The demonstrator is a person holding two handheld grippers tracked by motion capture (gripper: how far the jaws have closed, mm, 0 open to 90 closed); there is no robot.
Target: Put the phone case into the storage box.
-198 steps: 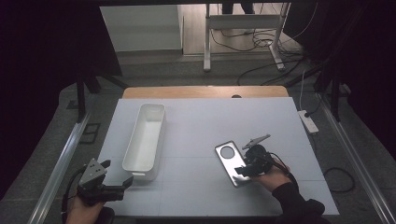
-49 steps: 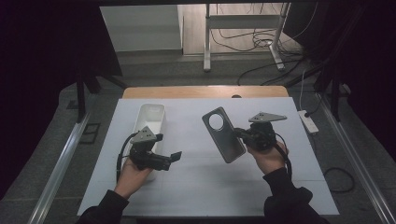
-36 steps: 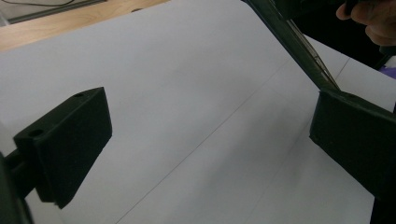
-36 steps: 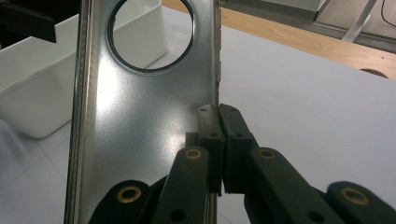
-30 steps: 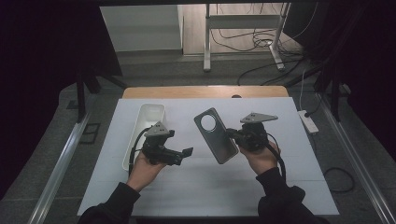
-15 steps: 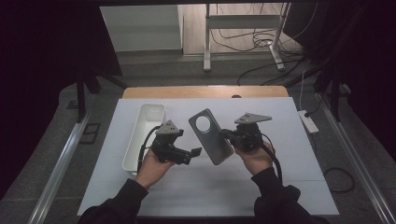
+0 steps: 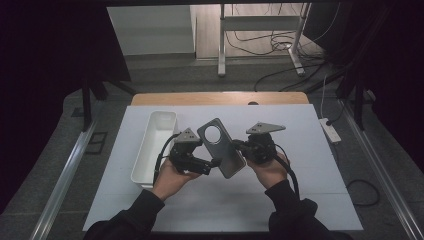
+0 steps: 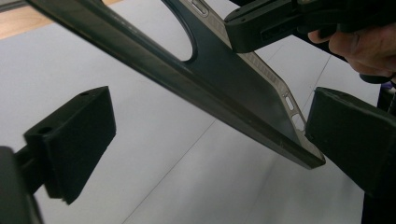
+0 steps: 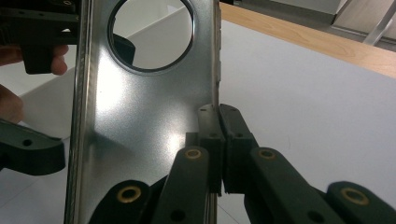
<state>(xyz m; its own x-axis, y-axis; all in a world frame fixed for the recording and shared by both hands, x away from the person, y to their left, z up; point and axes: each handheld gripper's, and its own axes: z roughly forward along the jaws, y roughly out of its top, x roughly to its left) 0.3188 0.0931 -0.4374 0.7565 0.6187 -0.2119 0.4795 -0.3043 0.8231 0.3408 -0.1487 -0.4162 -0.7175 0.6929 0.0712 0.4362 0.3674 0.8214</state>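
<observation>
A grey metal phone shell [image 7: 220,148] with a round camera hole hangs tilted above the white table [image 7: 310,165]. My right gripper [image 7: 239,146] is shut on the shell's right edge; the right gripper view shows the two pads [image 9: 218,126] pinching that thin rim of the shell [image 9: 140,116]. My left gripper [image 7: 213,164] is open, its jaws straddling the shell's lower end. In the left gripper view the shell [image 8: 224,88] runs diagonally between the pads: the right one sits close by its corner, the left one stands well clear.
A long white tray [image 7: 155,145] lies on the table to the left of my left hand. A wooden strip [image 7: 220,98] borders the table's far edge. A power strip [image 7: 330,129] rests off the right side.
My left gripper has moved right, bringing its open jaws around the shell's lower end. The right gripper and shell have drifted slightly left.
</observation>
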